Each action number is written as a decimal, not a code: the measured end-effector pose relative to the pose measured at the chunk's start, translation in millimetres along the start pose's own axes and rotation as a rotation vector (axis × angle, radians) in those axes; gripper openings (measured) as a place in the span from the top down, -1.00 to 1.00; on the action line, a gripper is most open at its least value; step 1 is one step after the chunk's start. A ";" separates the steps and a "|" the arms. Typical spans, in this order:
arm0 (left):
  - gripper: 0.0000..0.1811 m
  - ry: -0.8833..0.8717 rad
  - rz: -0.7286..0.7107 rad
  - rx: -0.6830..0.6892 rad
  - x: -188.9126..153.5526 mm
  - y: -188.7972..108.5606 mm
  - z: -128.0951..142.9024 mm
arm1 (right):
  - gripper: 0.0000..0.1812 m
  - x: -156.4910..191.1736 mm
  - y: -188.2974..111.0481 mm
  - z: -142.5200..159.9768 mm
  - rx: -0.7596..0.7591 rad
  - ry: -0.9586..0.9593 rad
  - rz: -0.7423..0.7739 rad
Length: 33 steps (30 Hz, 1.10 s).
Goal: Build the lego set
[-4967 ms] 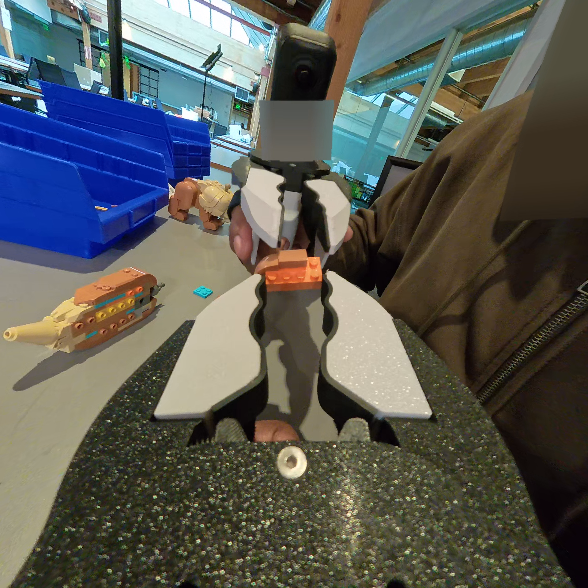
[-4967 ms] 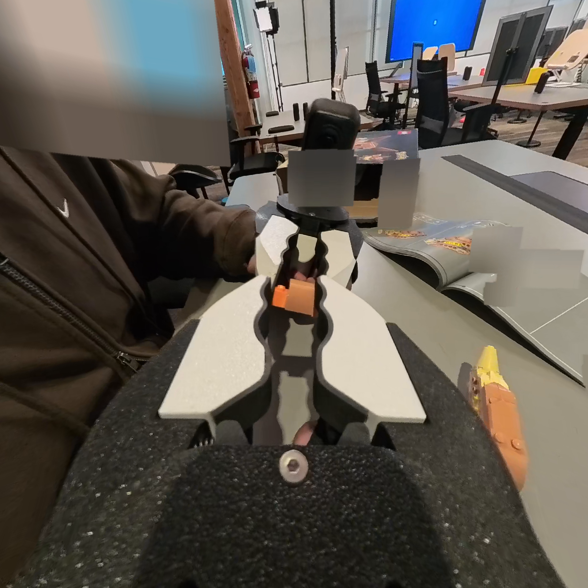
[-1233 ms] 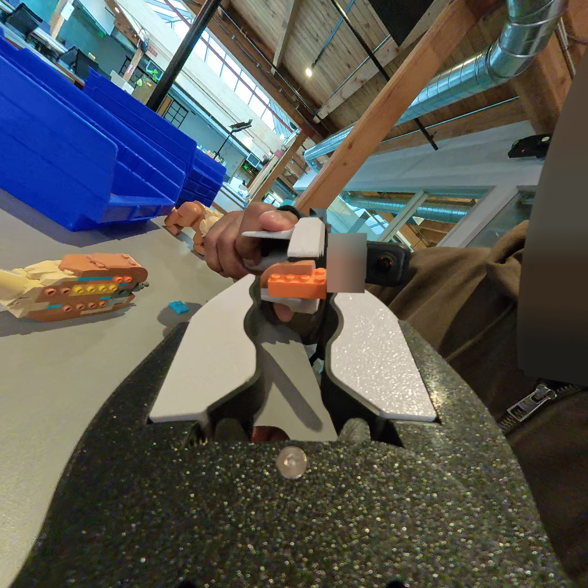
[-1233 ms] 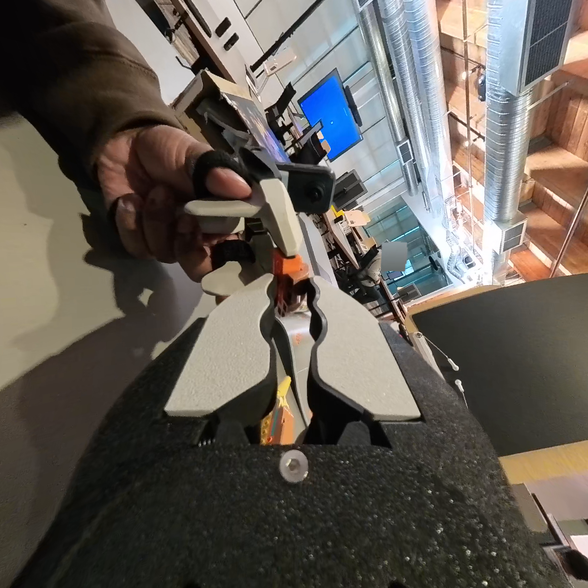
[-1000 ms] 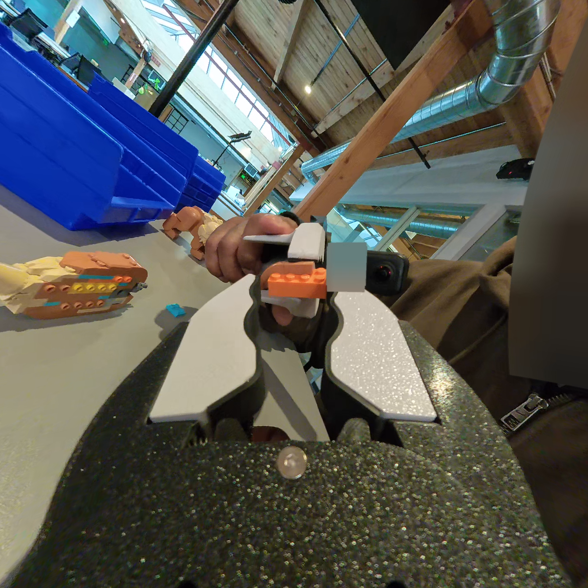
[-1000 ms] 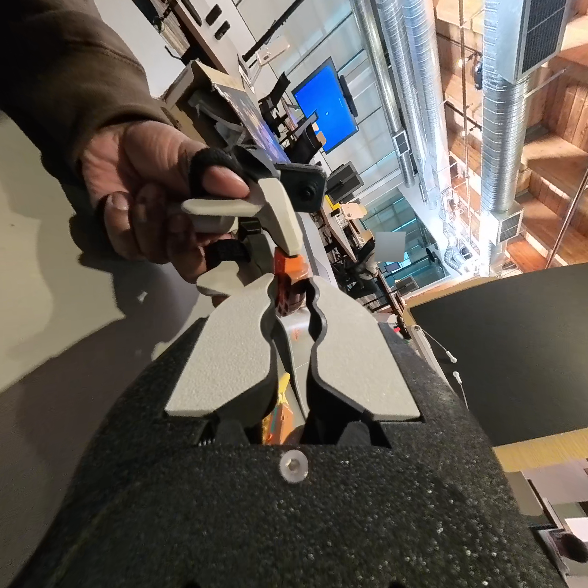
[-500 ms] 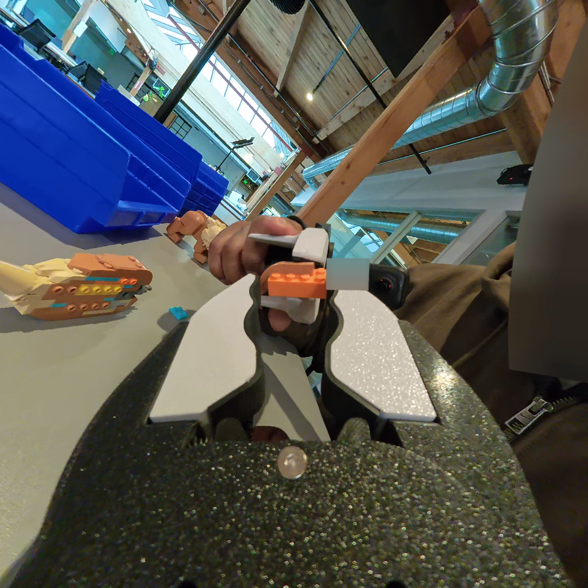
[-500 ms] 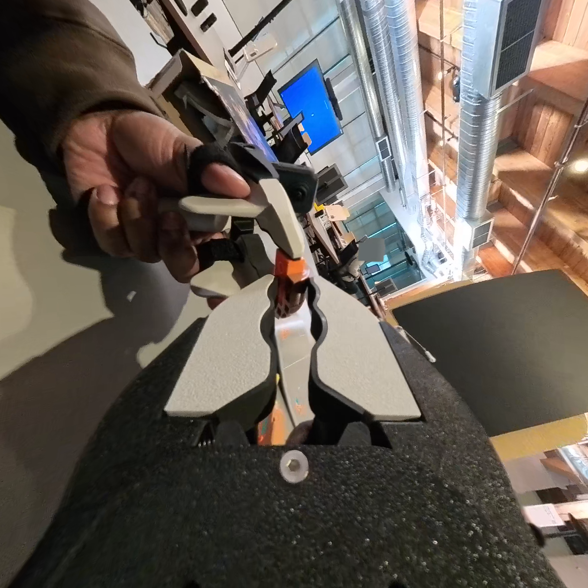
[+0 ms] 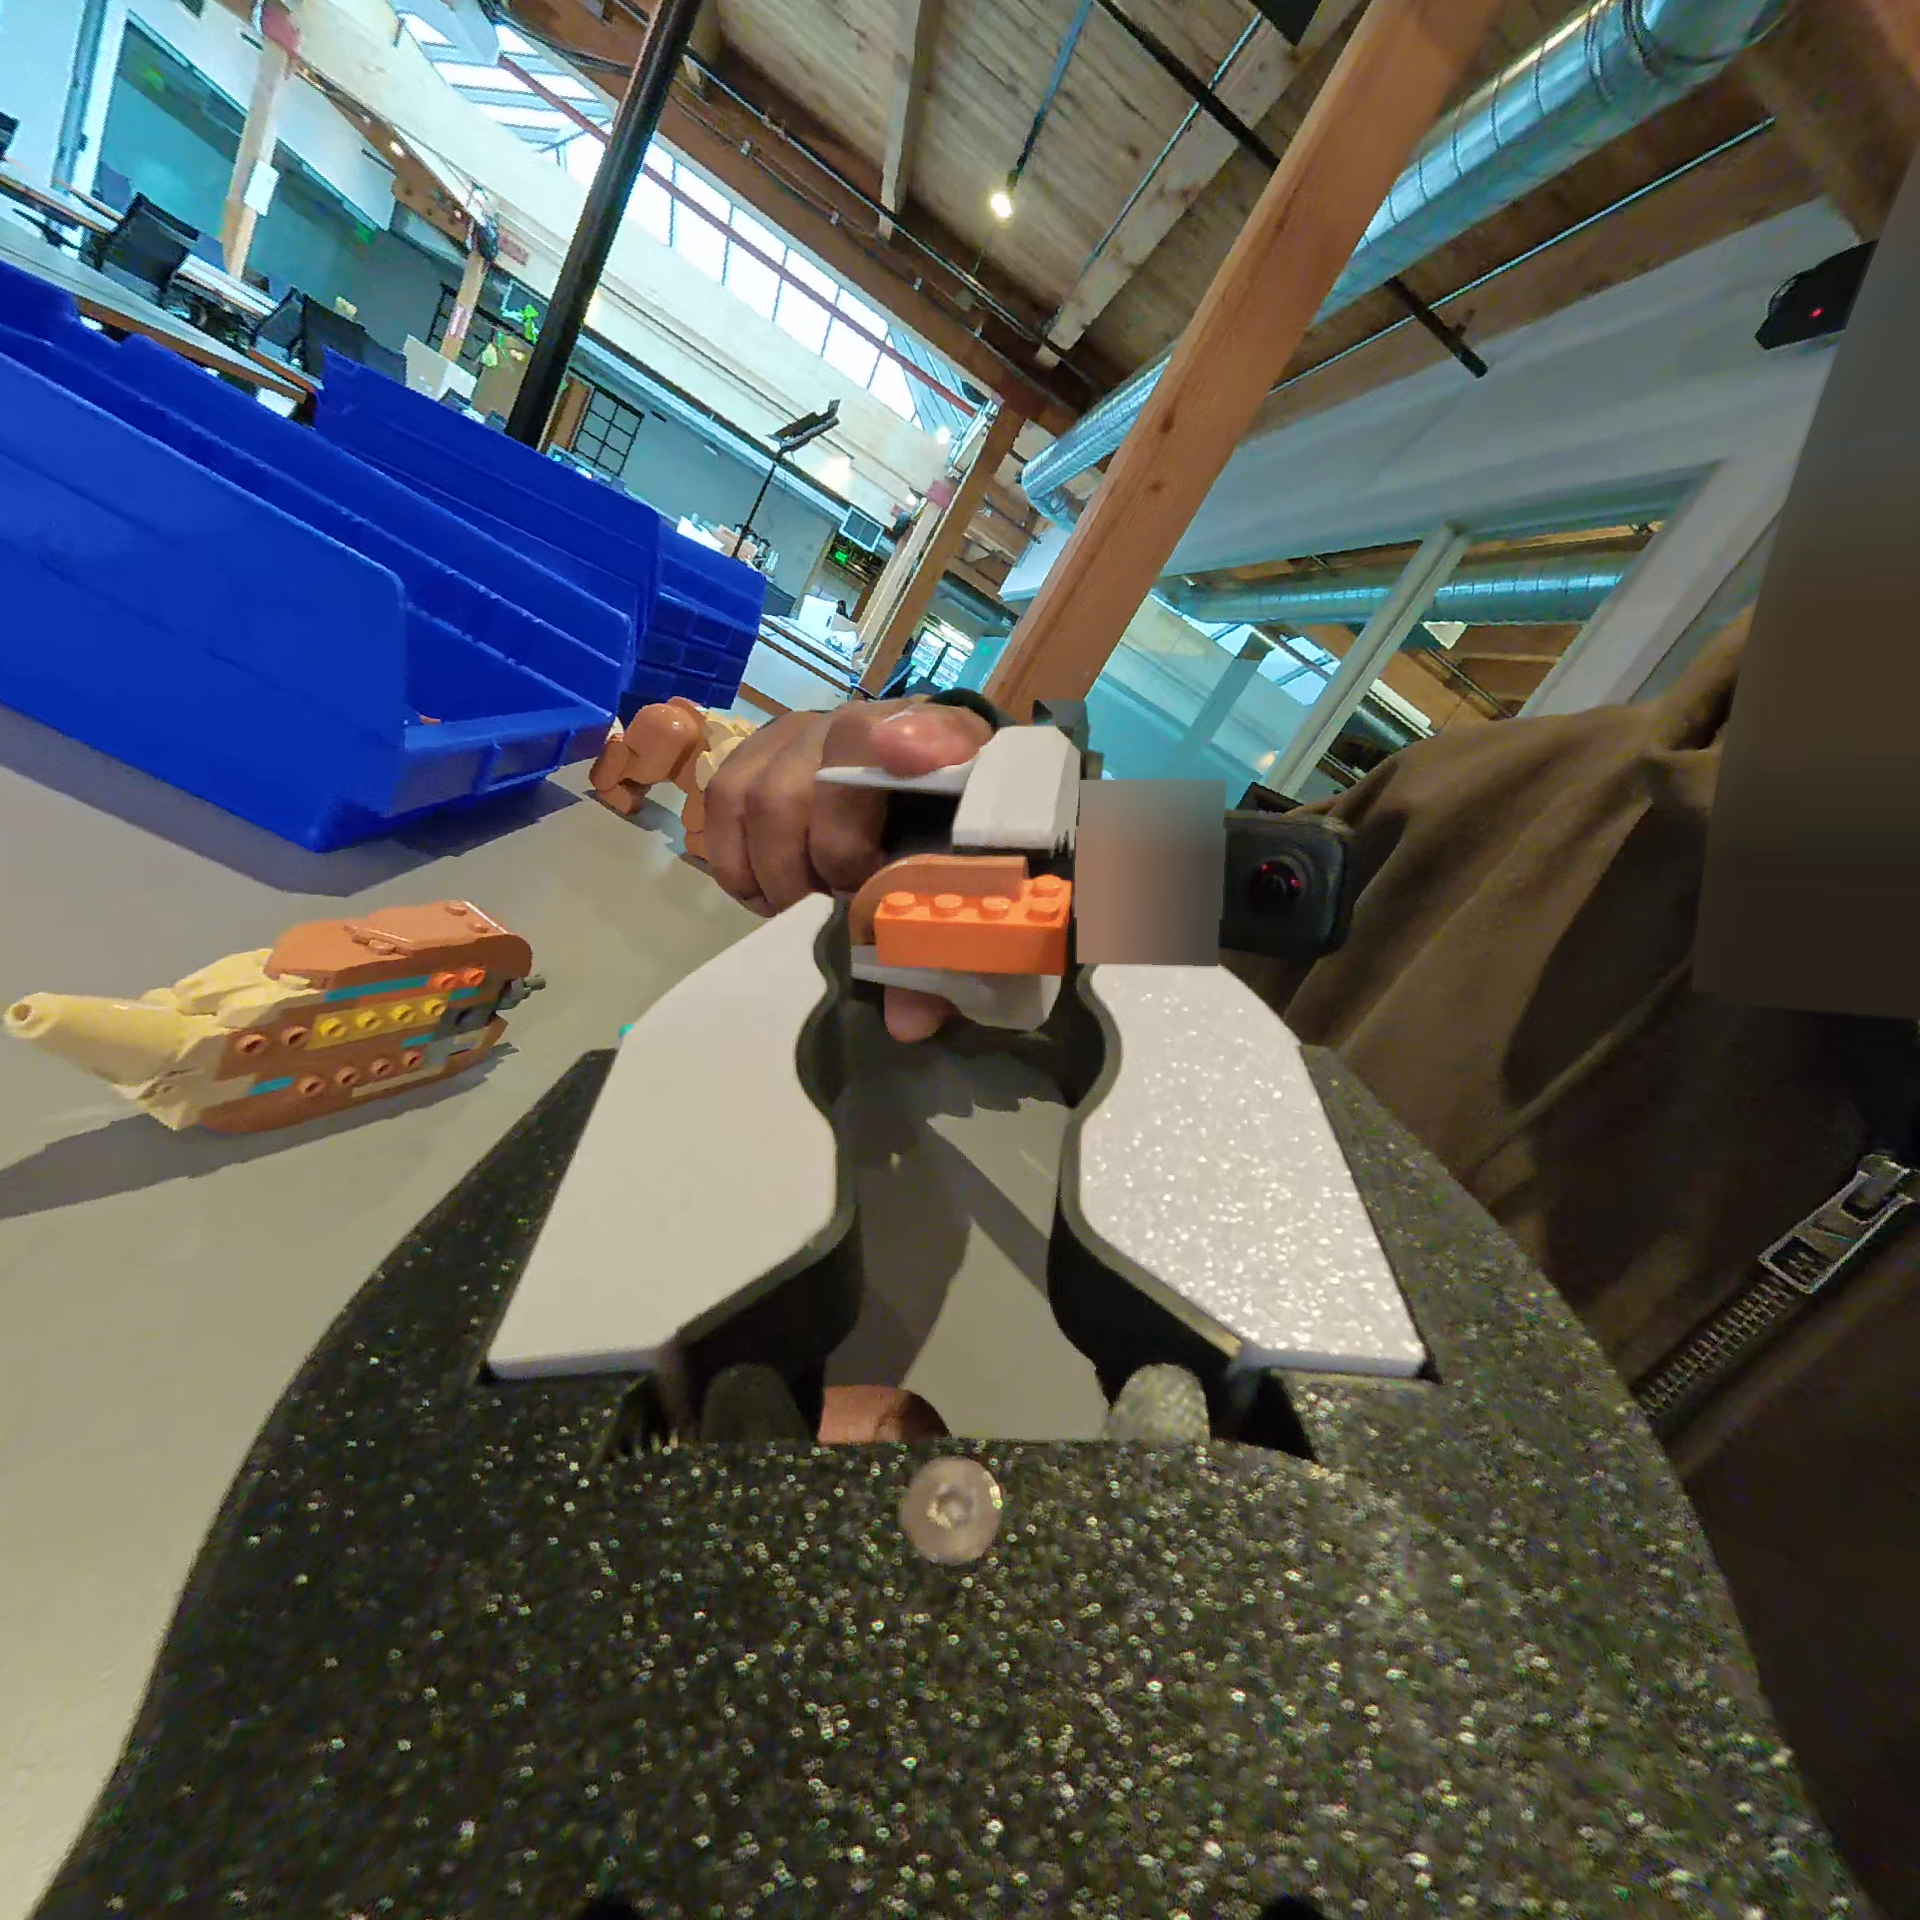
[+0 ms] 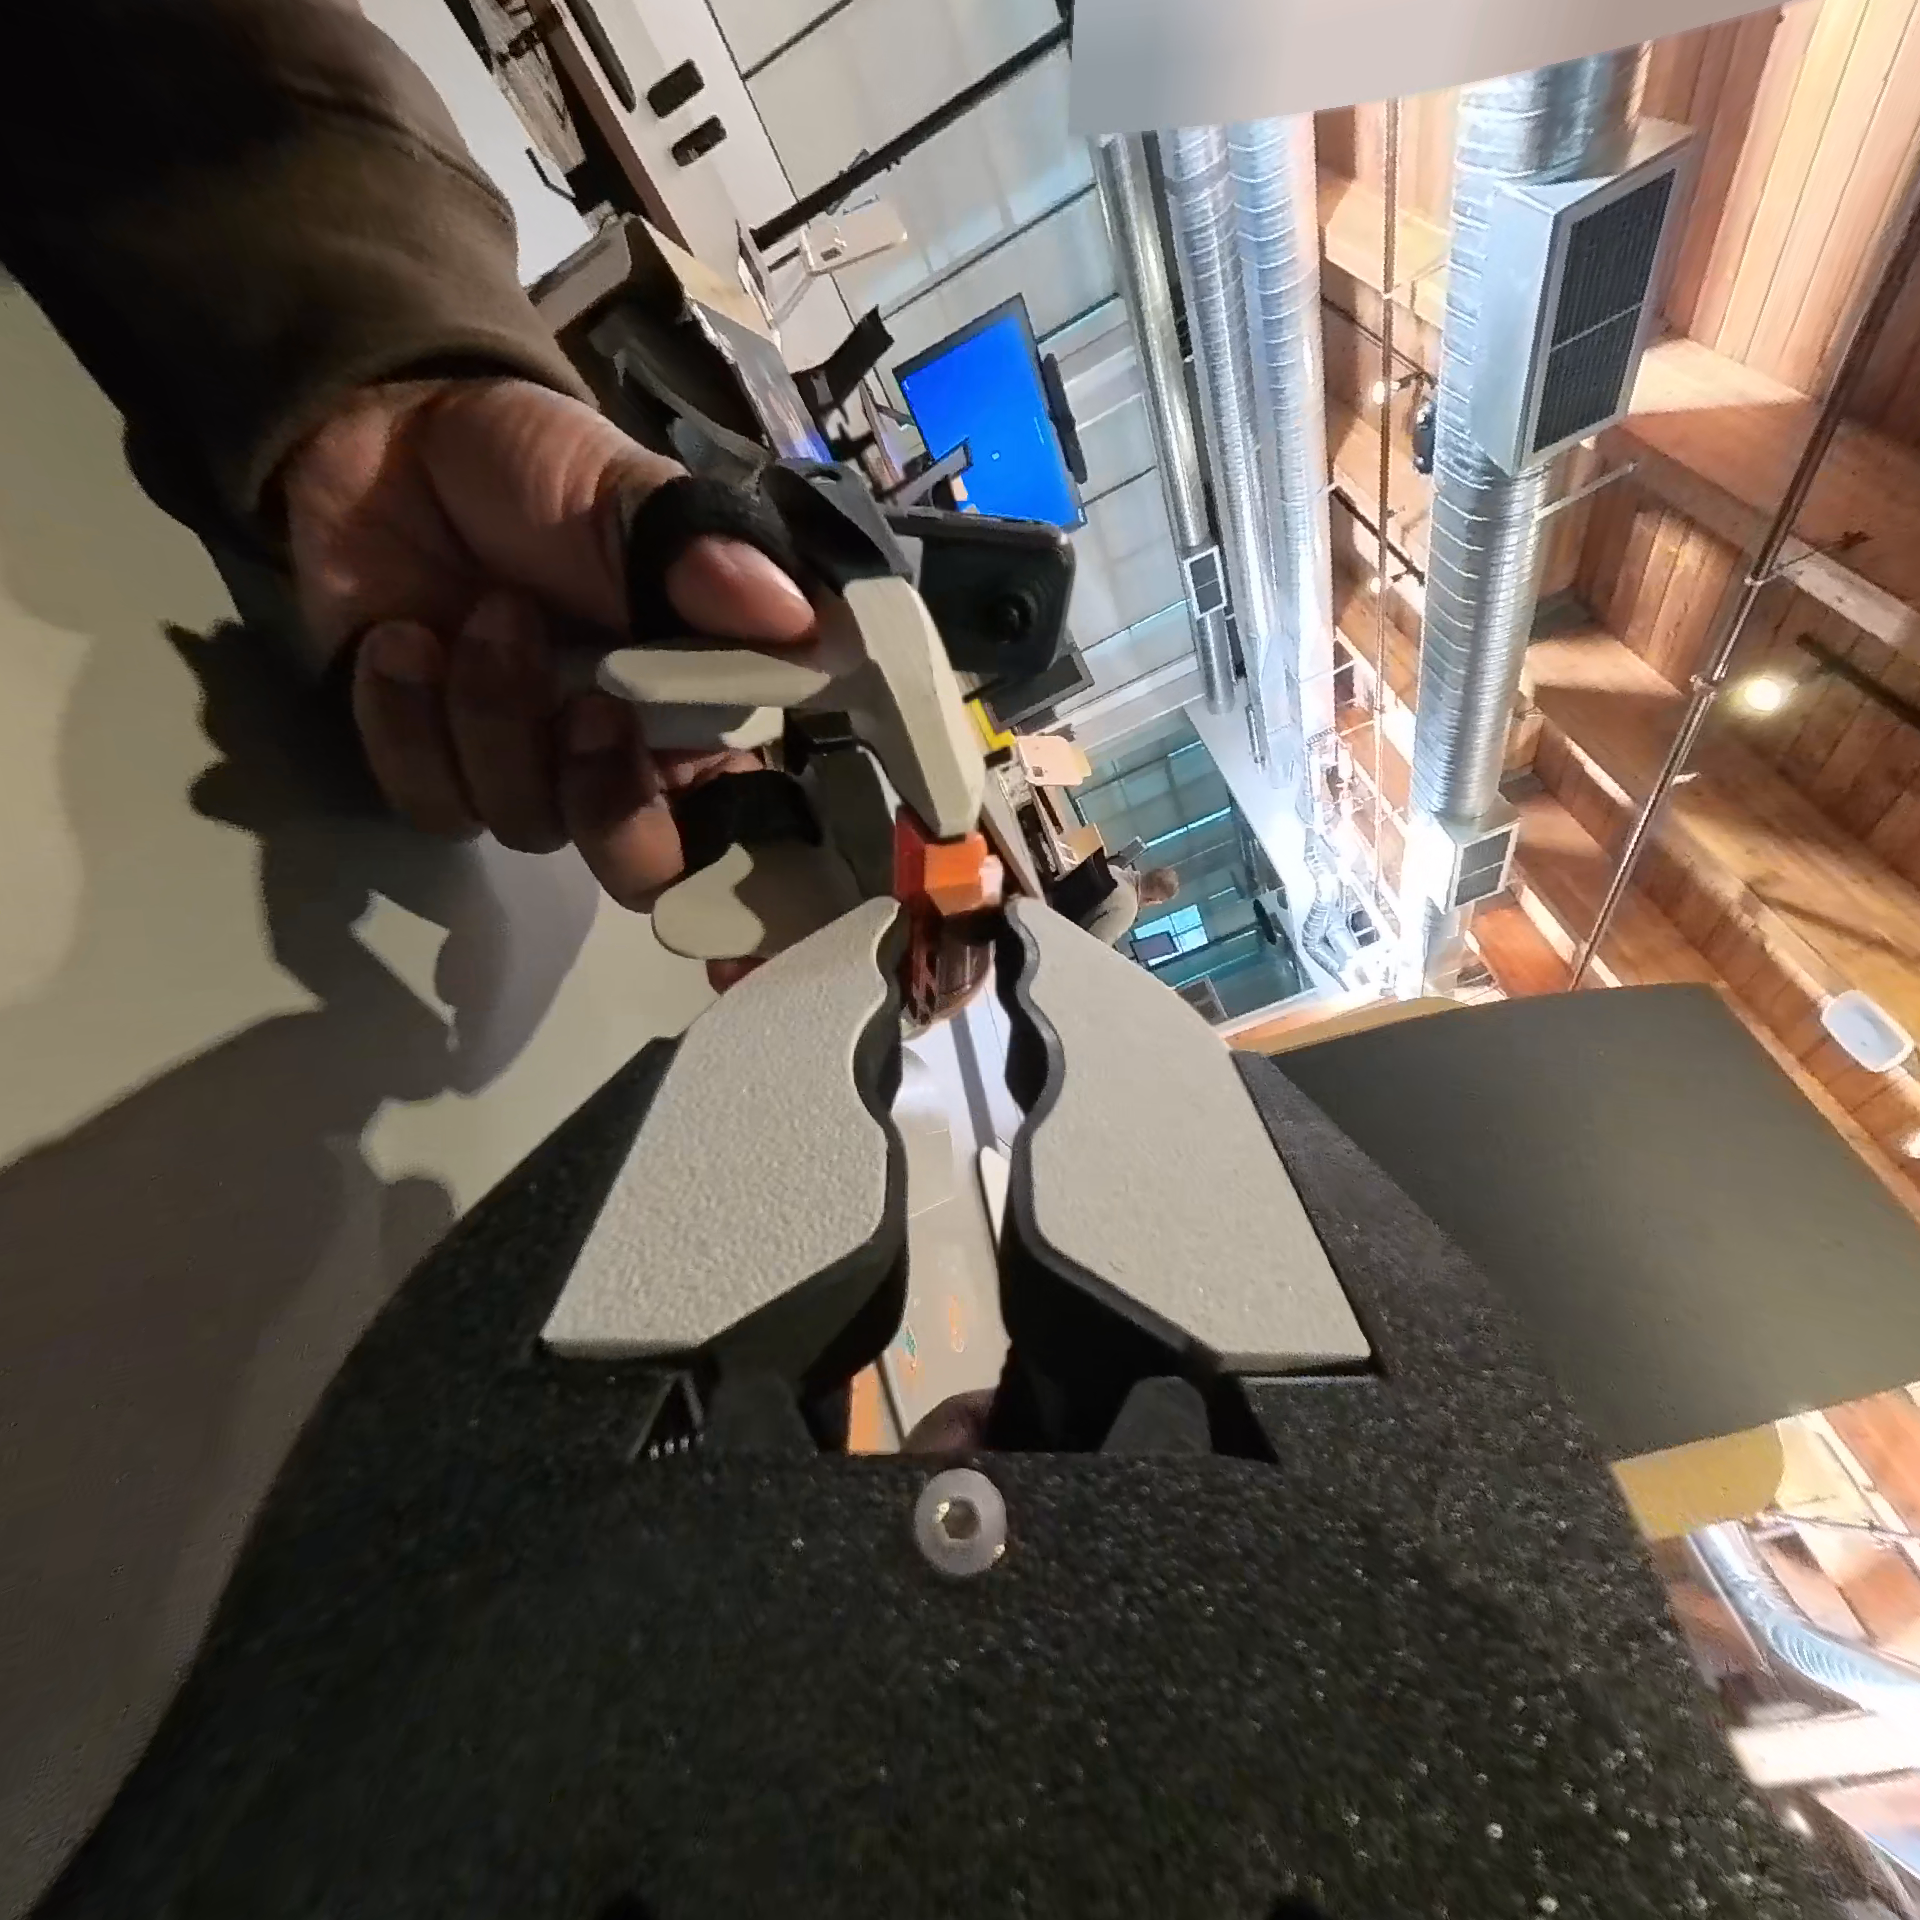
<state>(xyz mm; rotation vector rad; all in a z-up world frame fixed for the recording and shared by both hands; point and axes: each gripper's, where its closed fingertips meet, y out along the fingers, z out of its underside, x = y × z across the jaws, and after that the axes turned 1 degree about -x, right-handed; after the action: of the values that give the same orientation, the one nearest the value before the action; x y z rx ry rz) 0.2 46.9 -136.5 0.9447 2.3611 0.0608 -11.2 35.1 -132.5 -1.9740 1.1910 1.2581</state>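
My left gripper (image 9: 956, 945) is shut on the ends of an orange brick (image 9: 966, 930) with a brown curved piece (image 9: 951, 873) on top, held up above the grey table (image 9: 208, 1299). My right gripper (image 10: 951, 920) is rolled on its side and shut on the same stack. In the left wrist view its fingers (image 9: 1013, 805) sit above and below the stack. In the right wrist view the orange brick (image 10: 956, 873) shows at my fingertips, with the left gripper's fingers (image 10: 914, 707) beyond it in a hand.
A tan and brown lego model (image 9: 301, 1023) lies on the table at the left. Blue bins (image 9: 312, 665) stand behind it, and a brown lego figure (image 9: 655, 753) is beside them. The person's brown jacket (image 9: 1558, 935) fills the right.
Five seconds ago the grippers faced each other upright; since then the right one has rolled onto its side. Over the last second both stay closed on the stack, with only slight tilting.
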 end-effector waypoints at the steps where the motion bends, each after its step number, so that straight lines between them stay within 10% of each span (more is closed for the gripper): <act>1: 0.56 -0.002 -0.001 -0.001 0.5 0.0 0.1 | 0.84 0.2 -0.1 0.4 0.006 0.000 -0.002; 23: 0.56 -0.030 -0.002 0.021 2.3 -1.0 1.5 | 0.63 8.5 5.1 2.4 0.051 -0.103 0.059; 33: 0.56 0.048 -0.050 0.094 6.8 -1.0 11.4 | 0.83 11.0 2.0 6.5 0.053 0.005 -0.015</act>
<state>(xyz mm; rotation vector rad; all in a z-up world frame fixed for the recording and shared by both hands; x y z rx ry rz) 1.8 48.6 -149.6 0.9368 2.4492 -0.0482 -13.8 34.7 -145.2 -1.9448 1.1976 1.2027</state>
